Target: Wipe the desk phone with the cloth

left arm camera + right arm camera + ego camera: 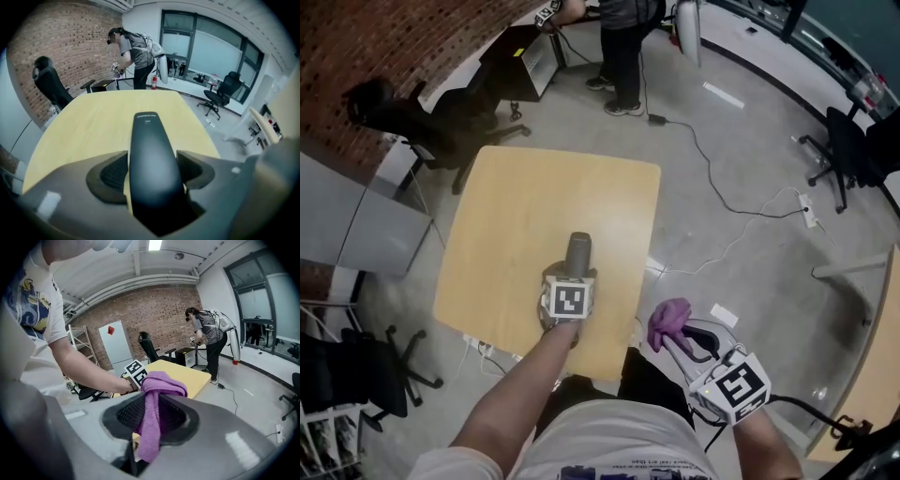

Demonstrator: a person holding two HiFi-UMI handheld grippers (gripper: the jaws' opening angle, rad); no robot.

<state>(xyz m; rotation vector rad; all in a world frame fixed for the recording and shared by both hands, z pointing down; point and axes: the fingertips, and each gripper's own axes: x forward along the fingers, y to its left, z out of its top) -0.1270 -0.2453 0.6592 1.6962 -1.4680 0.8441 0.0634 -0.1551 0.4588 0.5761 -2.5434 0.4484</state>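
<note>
A dark grey phone handset (579, 251) lies lengthwise on the light wooden table (525, 206), near its front edge. My left gripper (576, 277) straddles the handset's near end. In the left gripper view the handset (151, 140) runs between the two pads; a sliver of table shows beside the left pad (110, 174), so the jaws stand open around it. My right gripper (680, 336) hangs off the table's front right corner, over the floor, shut on a purple cloth (668, 319). The cloth (157, 390) bunches above the jaws and drapes down between them. I see no phone base.
A person (623, 47) stands beyond the table's far edge by a dark desk (520, 56). Black office chairs sit at the left (422, 122), lower left (366, 375) and right (844, 150). A white cable (741, 225) snakes over the grey floor on the right.
</note>
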